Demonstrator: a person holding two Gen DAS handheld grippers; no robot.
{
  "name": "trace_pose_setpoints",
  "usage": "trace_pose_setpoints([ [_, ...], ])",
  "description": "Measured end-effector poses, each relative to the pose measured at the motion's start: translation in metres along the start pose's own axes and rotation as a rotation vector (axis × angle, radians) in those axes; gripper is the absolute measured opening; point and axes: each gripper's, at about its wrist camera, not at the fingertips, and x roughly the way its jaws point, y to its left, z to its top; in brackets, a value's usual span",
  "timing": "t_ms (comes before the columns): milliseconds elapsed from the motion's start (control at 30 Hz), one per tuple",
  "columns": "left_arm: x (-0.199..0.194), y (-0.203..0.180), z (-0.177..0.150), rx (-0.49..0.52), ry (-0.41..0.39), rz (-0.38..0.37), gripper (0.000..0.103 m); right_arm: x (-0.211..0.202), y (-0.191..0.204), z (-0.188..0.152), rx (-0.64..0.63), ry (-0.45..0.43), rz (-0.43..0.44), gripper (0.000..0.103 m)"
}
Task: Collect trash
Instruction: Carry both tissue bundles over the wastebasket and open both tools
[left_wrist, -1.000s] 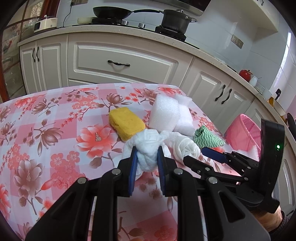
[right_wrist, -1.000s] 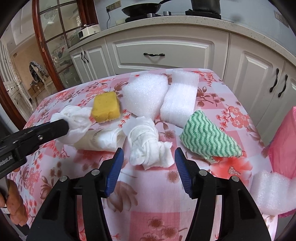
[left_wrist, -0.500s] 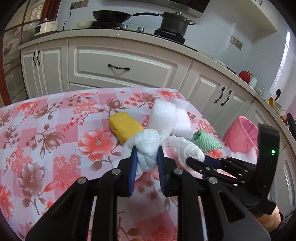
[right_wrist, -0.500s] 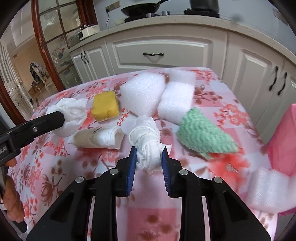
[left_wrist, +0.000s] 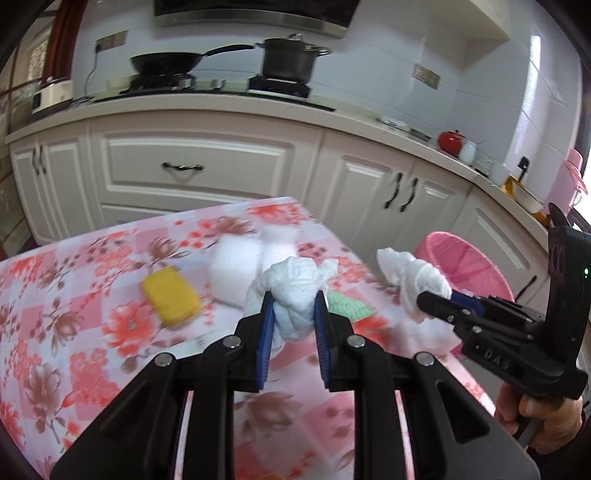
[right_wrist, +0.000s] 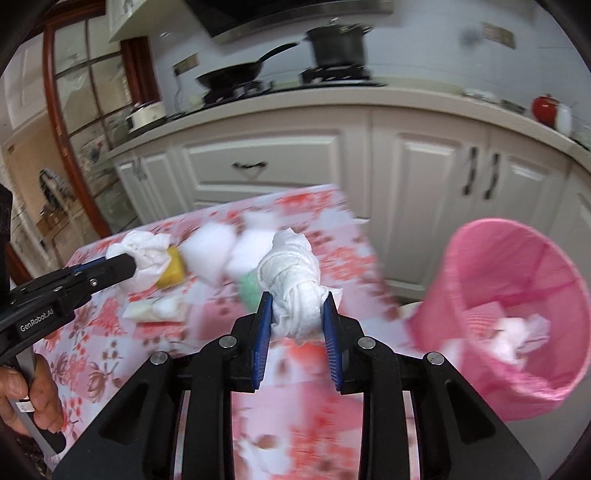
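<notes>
We hold two knotted wads of white cloth, one in each gripper. The left wad sits pinched between the blue pads of the left gripper, whose fingers are closed tight on it, and it hangs clear above the surface. The right wad is clamped the same way in the right gripper, fingers shut on its knot, also lifted off the surface (in the left wrist view we see it from the side, raised near the table's far corner). Our right gripper is closer to the pink bin than the left.

Below and beyond the wads, on the pink floral cloth covering the surface, we see a yellow sponge, two white foam blocks lying side by side, and a green wavy-patterned cloth partly hidden behind the left fingers. A folded whitish cloth lies flat near the sponge. Much of this is blurred.

Off the surface's right edge stands a pink mesh bin, tilted in the view, with white and pink scraps already inside it.

Further out run cream cabinets with dark handles, and on the counter above a black frying pan, a black pot and a red kettle.

A hand grips the left handle.
</notes>
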Motion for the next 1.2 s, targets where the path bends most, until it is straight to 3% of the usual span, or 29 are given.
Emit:
trace_pose_setpoints([
  [567, 0.042, -0.137, 0.037, 0.174, 0.014, -0.184, 0.020, -0.049, -0.140, 0.001, 0.130, -0.056, -0.200, 0.026],
  [1033, 0.083, -0.214, 0.058, 0.209, 0.061, -0.298, 0.020, -0.061, -0.197, -0.004, 0.196, -0.075, -0.274, 0.030],
  [1133, 0.092, -0.223, 0.058, 0.208, 0.076, -0.313, 0.020, -0.063, -0.206, -0.005, 0.208, -0.079, -0.278, 0.034],
  [1200, 0.097, -0.228, 0.058, 0.206, 0.083, -0.323, 0.021, -0.065, -0.209, -0.005, 0.215, -0.083, -0.283, 0.050],
])
